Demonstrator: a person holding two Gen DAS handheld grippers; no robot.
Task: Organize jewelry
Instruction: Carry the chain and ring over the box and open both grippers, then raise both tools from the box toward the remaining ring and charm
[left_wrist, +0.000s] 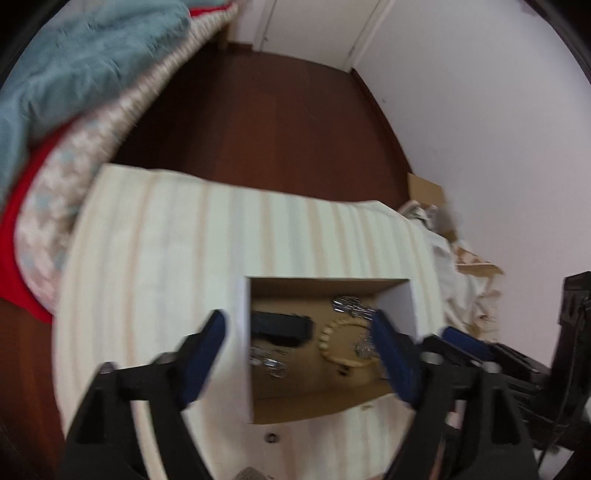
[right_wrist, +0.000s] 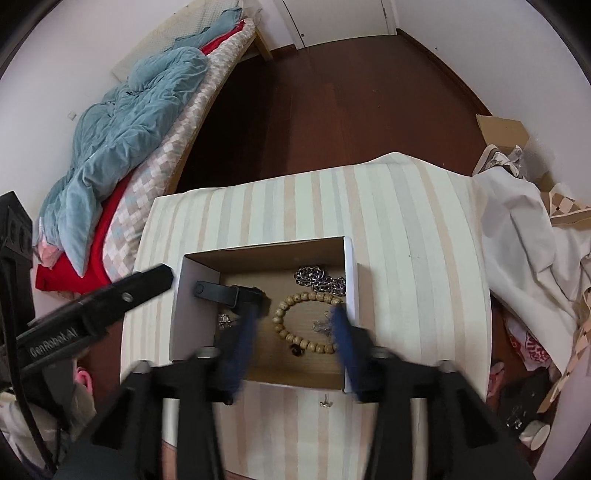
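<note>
An open cardboard box (right_wrist: 351, 266) (left_wrist: 242, 302) sits on a striped cloth-covered table (right_wrist: 406, 221) (left_wrist: 155, 240). Inside lie a wooden bead bracelet (right_wrist: 284, 310) (left_wrist: 327, 334), a silver chain (right_wrist: 317, 280) (left_wrist: 349, 306), a black strap (right_wrist: 221, 291) (left_wrist: 280, 326) and small silver pieces (right_wrist: 225, 319) (left_wrist: 269, 360). My right gripper (right_wrist: 295, 321) is open and empty, its blue fingers over the box on either side of the bracelet. My left gripper (left_wrist: 299, 332) is open and empty, straddling the box's left wall. A small earring (right_wrist: 325, 400) and a ring (left_wrist: 271, 437) lie on the cloth in front of the box.
A bed with a teal quilt (right_wrist: 122, 122) and red blanket stands at the left. Dark wood floor (right_wrist: 314, 110) lies beyond the table. White cloth (right_wrist: 524, 229) and cardboard clutter (right_wrist: 506, 129) sit at the right. The left gripper's body (right_wrist: 92, 314) reaches in beside the box.
</note>
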